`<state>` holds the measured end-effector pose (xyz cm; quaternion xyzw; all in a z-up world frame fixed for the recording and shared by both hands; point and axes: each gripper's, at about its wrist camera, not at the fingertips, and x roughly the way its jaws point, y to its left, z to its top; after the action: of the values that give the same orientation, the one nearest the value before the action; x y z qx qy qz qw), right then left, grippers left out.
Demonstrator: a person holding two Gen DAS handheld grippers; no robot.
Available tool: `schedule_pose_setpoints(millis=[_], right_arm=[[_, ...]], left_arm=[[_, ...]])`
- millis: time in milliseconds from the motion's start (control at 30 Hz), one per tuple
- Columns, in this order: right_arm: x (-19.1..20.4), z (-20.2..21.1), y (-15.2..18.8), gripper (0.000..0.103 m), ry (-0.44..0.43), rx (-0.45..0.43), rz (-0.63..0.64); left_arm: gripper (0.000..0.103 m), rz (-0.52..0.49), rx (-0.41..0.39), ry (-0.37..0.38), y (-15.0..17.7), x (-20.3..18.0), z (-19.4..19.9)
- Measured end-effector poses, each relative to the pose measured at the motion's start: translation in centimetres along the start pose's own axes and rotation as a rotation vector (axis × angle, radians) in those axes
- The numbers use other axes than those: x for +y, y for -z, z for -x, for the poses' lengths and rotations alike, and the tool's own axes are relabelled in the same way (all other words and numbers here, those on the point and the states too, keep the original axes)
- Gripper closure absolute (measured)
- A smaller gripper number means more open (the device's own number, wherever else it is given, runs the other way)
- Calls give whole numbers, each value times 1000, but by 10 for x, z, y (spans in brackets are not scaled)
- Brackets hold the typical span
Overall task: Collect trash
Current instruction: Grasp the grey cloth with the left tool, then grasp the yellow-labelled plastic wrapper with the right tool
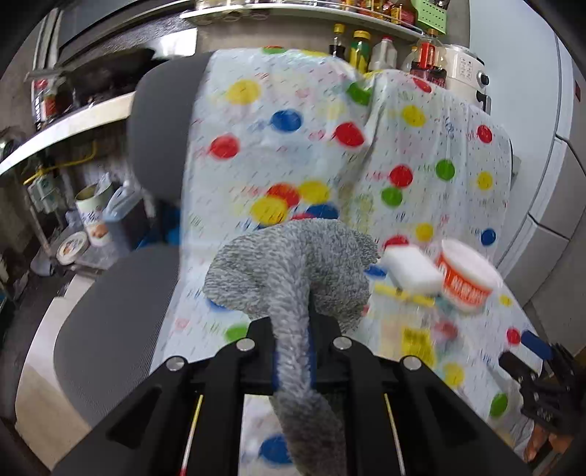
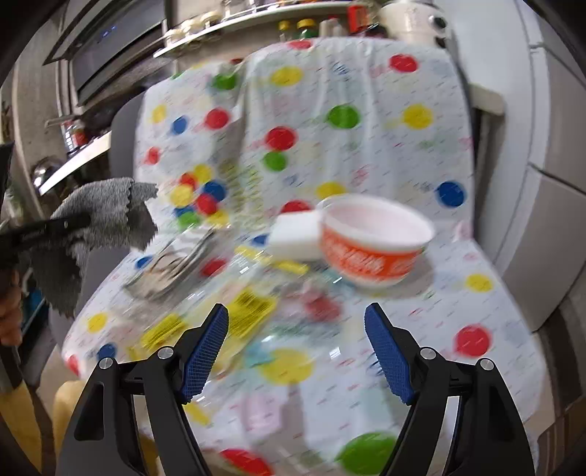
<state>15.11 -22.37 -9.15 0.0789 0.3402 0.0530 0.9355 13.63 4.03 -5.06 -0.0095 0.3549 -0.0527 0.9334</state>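
Grey cloth [image 1: 293, 271]: speckled grey knit rag, clamped between the fingers of the left gripper [image 1: 293, 348]; its bunched upper part stands above the fingertips, a tail hangs down between the finger arms; in the right wrist view it shows at the left edge [image 2: 106, 212], held off the left side of the chair seat, above it.
Left gripper: closed tight on the grey cloth; blue pad [image 1: 276, 366] barely visible beside the fabric.
Right gripper [image 2: 296, 348]: jaws wide apart, nothing between them; blue textured pads [image 2: 205, 351] face each other above the front of the seat; also seen at the far right of the left wrist view [image 1: 531, 351].
Orange bowl [image 2: 373, 238]: paper instant-noodle bowl with white interior, upright on the seat, right of centre; blurred lettering unreadable.
White sponge block [image 2: 296, 234]: lies just beside the bowl on its left, seemingly touching it.
Clear plastic wrappers [image 2: 249, 315]: crumpled packaging with yellow labels, spread over the middle and front of the seat; details blurred.
Crumpled silvery wrapper [image 2: 172, 267]: on the left part of the seat.
Dotted sheet [image 2: 366, 146]: white cover with red, yellow, blue and green dots, draped over seat and backrest.
Office chair [image 1: 161, 128]: grey mesh backrest exposed at left of the sheet.
Kitchen shelf [image 1: 329, 11]: behind the chair; bottles [image 1: 359, 47] stand below it.
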Motion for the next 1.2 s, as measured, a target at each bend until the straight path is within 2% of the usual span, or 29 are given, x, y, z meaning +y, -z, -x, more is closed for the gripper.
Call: schedule_pose_setpoints(millis=[200,333,400,600,800,1000,1200], right_arm=[[36,-11,31,28,-92,65,10],[43,-23,42,47,-130,118,-7],[41,-26,42,51,-145,128,-21],[30,-44,35,50,-190,146,-90],[21,-76,24,48,-172,171,-139],[19,-91,21,47,-202,182,-173],[23,-86,8,65,-201,148,-169]], left_arm=[[95,8,59,35,46,13,0],[95,-3,105,61,67,7,-13],[95,-14,116,67,74,2,-19],[95,-28,114,56,78,-1,-25],[95,-25,121,46,75,2,-30],[95,-36,137,52,75,-1,-35],[95,-54,150,62,78,-7,-38]])
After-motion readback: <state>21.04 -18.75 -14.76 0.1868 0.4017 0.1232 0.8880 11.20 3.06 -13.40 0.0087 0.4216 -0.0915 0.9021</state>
